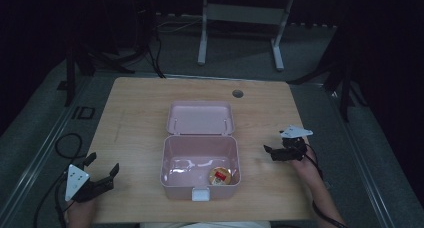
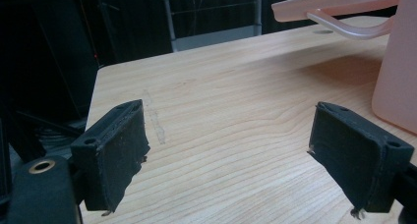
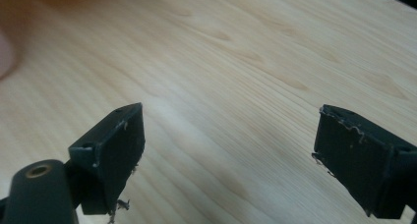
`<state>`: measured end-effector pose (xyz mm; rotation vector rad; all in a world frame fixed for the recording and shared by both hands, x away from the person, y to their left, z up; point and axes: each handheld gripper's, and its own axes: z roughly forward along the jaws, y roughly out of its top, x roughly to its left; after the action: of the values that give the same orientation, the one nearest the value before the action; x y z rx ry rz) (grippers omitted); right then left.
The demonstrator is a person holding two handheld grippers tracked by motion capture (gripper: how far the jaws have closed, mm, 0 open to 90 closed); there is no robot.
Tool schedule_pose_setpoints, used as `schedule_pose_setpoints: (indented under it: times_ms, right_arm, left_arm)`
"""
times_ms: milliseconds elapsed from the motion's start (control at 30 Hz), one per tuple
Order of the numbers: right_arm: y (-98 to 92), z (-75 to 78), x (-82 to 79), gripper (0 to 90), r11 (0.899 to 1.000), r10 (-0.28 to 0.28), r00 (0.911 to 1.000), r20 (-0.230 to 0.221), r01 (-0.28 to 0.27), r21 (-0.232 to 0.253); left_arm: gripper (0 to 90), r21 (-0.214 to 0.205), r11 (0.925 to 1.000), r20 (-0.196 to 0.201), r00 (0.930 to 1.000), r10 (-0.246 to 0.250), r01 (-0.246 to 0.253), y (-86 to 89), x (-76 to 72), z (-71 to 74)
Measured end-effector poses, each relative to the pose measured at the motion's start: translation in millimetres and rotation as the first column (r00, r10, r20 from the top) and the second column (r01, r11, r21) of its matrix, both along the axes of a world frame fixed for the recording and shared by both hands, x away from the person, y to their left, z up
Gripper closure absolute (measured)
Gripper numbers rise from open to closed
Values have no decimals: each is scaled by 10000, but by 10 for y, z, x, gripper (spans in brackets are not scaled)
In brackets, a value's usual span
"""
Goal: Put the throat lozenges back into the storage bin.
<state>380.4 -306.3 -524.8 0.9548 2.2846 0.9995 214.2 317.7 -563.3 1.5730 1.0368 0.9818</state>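
An open pink plastic box [image 1: 200, 147] stands mid-table with its lid [image 1: 201, 118] laid back. Inside, near the front right corner, lies a small round item with a red label [image 1: 220, 175]. My left gripper [image 1: 103, 164] rests at the table's front left, open, with nothing between its jaws. The left gripper view looks past that gripper [image 2: 231, 135] at bare wood, with the box wall [image 2: 396, 76] and lid [image 2: 344, 0] at the right. To the right of the box is my right gripper [image 1: 272, 149], pointing towards it. In its own view the right gripper [image 3: 228, 135] is open over bare wood.
The wooden table [image 1: 135, 118] has a round cable hole [image 1: 238, 93] near its far edge. A white latch [image 1: 200, 194] hangs at the box's front. Cables trail on the floor at the left, and a white table frame [image 1: 240, 33] stands beyond.
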Motion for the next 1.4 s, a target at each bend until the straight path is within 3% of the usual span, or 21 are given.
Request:
schedule_pose_setpoints:
  times_ms: [133,267,333,500,633,733,833,967,1000,1033,1100,1267,1400]
  right_arm:
    - [-158,-59,-21,116,9940,-861,9960,245,842,698]
    - [-297,-95,-54,116,9820,-1764,9834,434,1728,760]
    - [-357,-117,-77,116,9760,-1953,9800,377,1904,1060]
    - [-478,-136,-149,116,9541,-2767,9591,594,2669,1357]
    - [-569,-160,-203,116,9306,-3409,9377,672,3264,1658]
    - [-635,-195,-253,116,9073,-3964,9154,701,3789,1825]
    - [-714,-227,-287,117,8811,-4494,8906,703,4289,1991]
    - [-803,-209,-324,117,8397,-5107,8564,758,4780,2577]
    - [-819,-208,-326,117,8325,-5214,8497,784,4864,2654]
    - [-832,-213,-321,117,8286,-5246,8486,689,4902,2705]
    - [-838,-227,-305,117,8264,-5298,8463,556,5004,2583]
    - [-793,-240,-282,117,8416,-5180,8532,607,4957,2146]
    - [-785,-248,-270,117,8465,-5110,8579,547,4911,2054]
  left_arm:
    - [148,4,10000,-3,10000,2,-2,-1,1,0]
    - [148,-117,9999,40,10000,46,-45,12,-6,-1]
    - [148,-121,9999,19,10000,56,-56,12,-5,-1]
    - [148,-58,10000,15,10000,55,-54,8,-5,0]
    - [148,-115,9999,23,10000,76,-75,12,-6,-1]
    - [148,-60,10000,14,10000,55,-54,8,-6,0]
    - [148,-95,9999,44,10000,51,-51,11,-8,-1]
    - [148,-86,10000,46,10000,46,-46,10,-8,-1]
    - [148,-90,10000,45,10000,40,-40,10,-8,-1]
    - [148,-97,9999,46,10000,42,-41,11,-8,-1]
    - [148,-149,9999,60,10000,47,-46,14,-9,-2]
    - [147,-199,9998,90,9999,78,-76,19,-11,-3]
    - [148,-195,9998,107,9999,67,-65,19,-12,-4]
